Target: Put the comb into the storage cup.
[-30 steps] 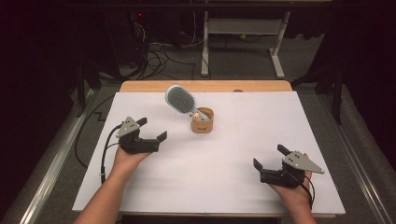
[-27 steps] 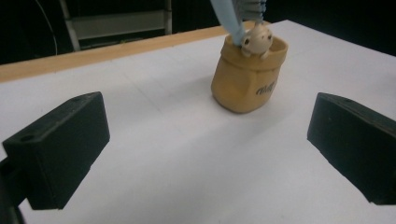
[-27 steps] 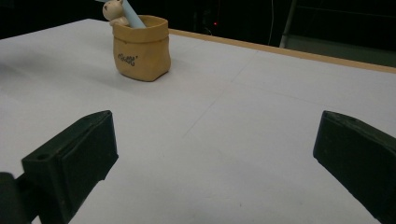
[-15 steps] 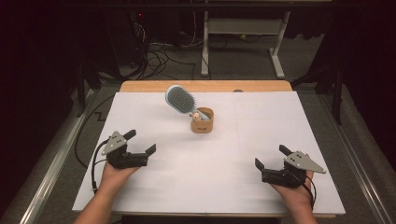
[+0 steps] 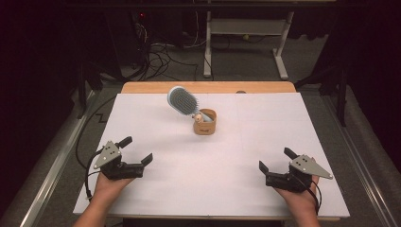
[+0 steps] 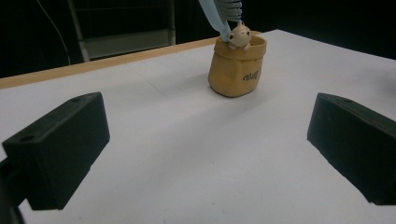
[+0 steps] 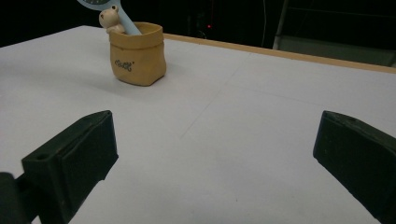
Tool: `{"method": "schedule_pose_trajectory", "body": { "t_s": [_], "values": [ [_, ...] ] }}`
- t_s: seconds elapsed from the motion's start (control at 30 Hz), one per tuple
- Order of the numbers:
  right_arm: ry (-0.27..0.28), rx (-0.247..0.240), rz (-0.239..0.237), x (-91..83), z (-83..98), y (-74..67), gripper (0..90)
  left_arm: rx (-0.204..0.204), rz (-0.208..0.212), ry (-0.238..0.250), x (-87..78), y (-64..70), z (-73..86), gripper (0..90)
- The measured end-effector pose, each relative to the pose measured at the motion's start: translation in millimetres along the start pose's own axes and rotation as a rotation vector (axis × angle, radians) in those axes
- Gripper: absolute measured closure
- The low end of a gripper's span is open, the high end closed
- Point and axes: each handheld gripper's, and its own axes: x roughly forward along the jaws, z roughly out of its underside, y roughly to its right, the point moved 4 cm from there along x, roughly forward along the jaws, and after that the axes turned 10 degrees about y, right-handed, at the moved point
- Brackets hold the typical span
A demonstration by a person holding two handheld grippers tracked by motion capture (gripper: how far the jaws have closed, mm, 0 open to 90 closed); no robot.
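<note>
Your left hand-held gripper (image 5: pixel 135 152) & right hand-held gripper (image 5: pixel 276 162): both wide open, empty; pouch (image 5: pixel 204 122) w/ hairbrush (image 5: pixel 183 100) sits well ahead, between them.

A pot (image 5: pixel 204 123) stands on the table (image 5: pixel 265 137), far of centre. A hairbrush (image 5: pixel 183 100) stands in it, leaning left. The left gripper (image 5: pixel 135 152) sits near-left, the right gripper (image 5: pixel 275 161) near-right, both well apart from the pot.
</note>
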Motion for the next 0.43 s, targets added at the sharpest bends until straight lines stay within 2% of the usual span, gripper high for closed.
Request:
{"method": "schedule_pose_trajectory", "body": {
  "t_s": [0.43],
  "values": [
    [-0.020,-0.003,0.005,-0.6,4.6,3.1,0.2,-0.003,-0.010,-0.002,3.4,-2.1,1.2,0.0]
  ]
}}
